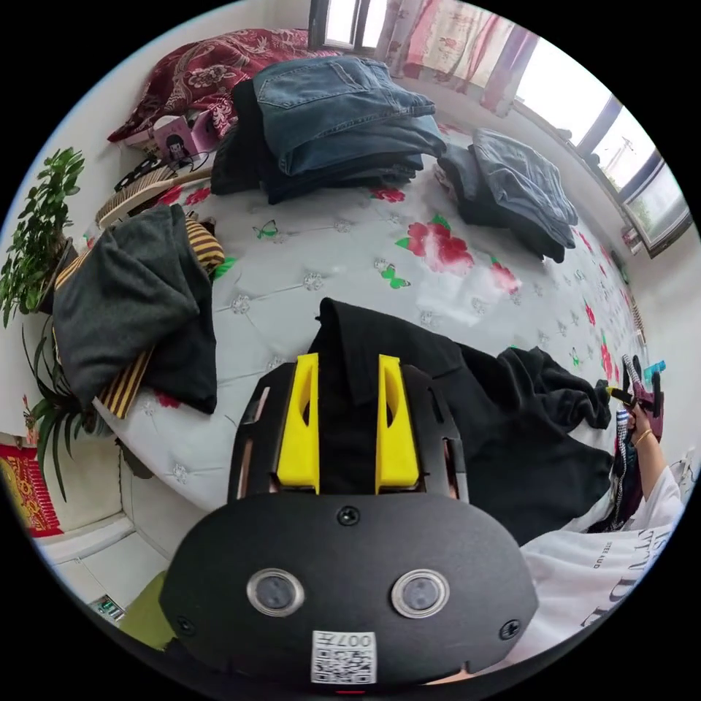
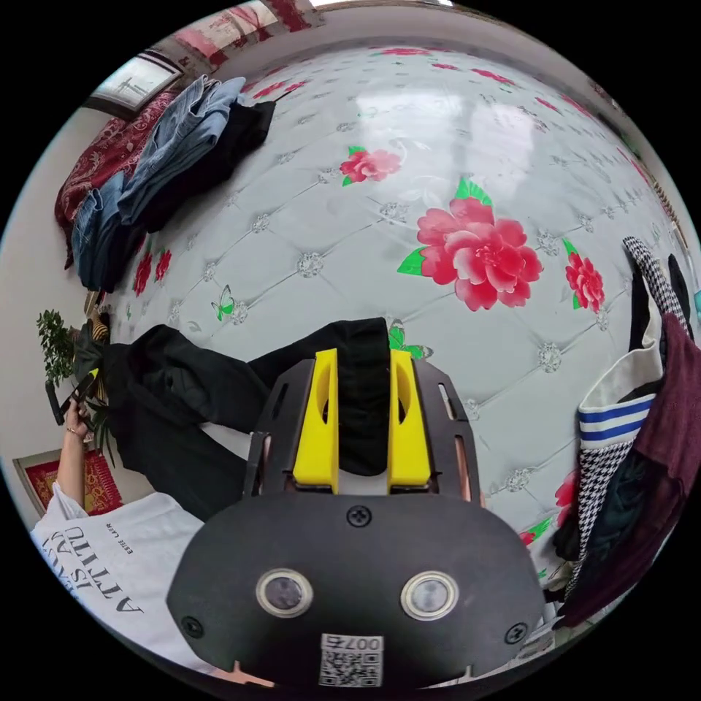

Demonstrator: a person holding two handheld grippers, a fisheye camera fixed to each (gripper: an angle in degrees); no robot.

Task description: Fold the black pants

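Gripping black cloth, both claws are closed on the pants: the left gripper [image 1: 348,427] has its yellow jaws pressed on a flat edge of the pants [image 1: 467,409], and the right gripper [image 2: 363,420] pinches another end of the pants [image 2: 182,394] the same way. The garment lies on the bed [image 1: 328,255], stretched between the two claws along the near edge and bunched in the middle.

The step in hand looks like spreading or squaring the garment before a fold. To do it well, I would pull the two ends apart until the bunched middle flattens, hold both claws level so the edge stays straight, then lay the cloth on bare sheet, well apart from the stacks. Lifting too high risks dragging the loose part off the bed edge.

The left gripper view gives the far side of the room: a tall stack of jeans [image 1: 343,124], a second, lower stack [image 1: 518,190] near the window, a grey-and-striped heap [image 1: 124,314] at the bed's corner, and a plant [image 1: 36,226]. The right gripper view gives the broad bare stretch of flowered sheet [image 2: 409,146] where a fold could land, and a pile of mixed clothes [image 2: 635,409] on the other side. Each view also catches the opposite claw small at its rim, raised in the person's hand [image 2: 73,420].
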